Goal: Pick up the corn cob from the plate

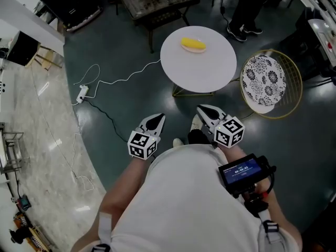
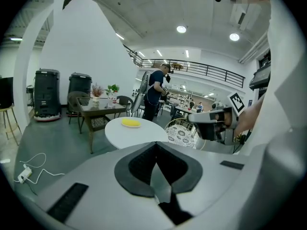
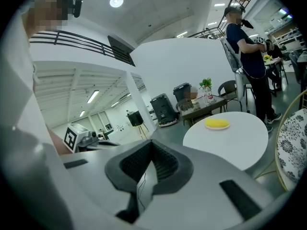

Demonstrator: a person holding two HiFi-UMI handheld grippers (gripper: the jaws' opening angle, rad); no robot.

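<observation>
Corn cob (image 1: 193,44): lies on a small yellow plate (image 3: 217,127) on the far side of the round white table (image 1: 210,75); nothing is touching it.
Left gripper (image 1: 156,121): clenched, tips together, nothing btwn them; held near your waist, well short of the table.
Right gripper (image 1: 207,112): also clenched & empty, near your waist, aimed roughly at the table.
Stage: approach, I'd judge; no reach made yet.
Risk 1, closed jaws: arrive w/ them clenched & you'll shove the cob, not grasp it. Spread one pair before you're over the plate.
Risk 2, roll: the cob is round & prob. slick. A nudge on one end could spin it off the plate, maybe over the far edge.
Risk 3, plate slide: the plate looks light on a smooth top. Pressing at an angle may skate it away w/ the cob.
Risk 4, reach: you'd have to lean over the near edge, so a forearm or the idle gripper could bump the table.
Risk 5, floor: a white cable (image 1: 121,80) runs left of the table & a patterned chair (image 1: 262,80) sits just beside it on the right. Step wide either way & you snag one.
Bystander: a person (image 2: 156,92) stands beyond the table; keep your swing short.
</observation>
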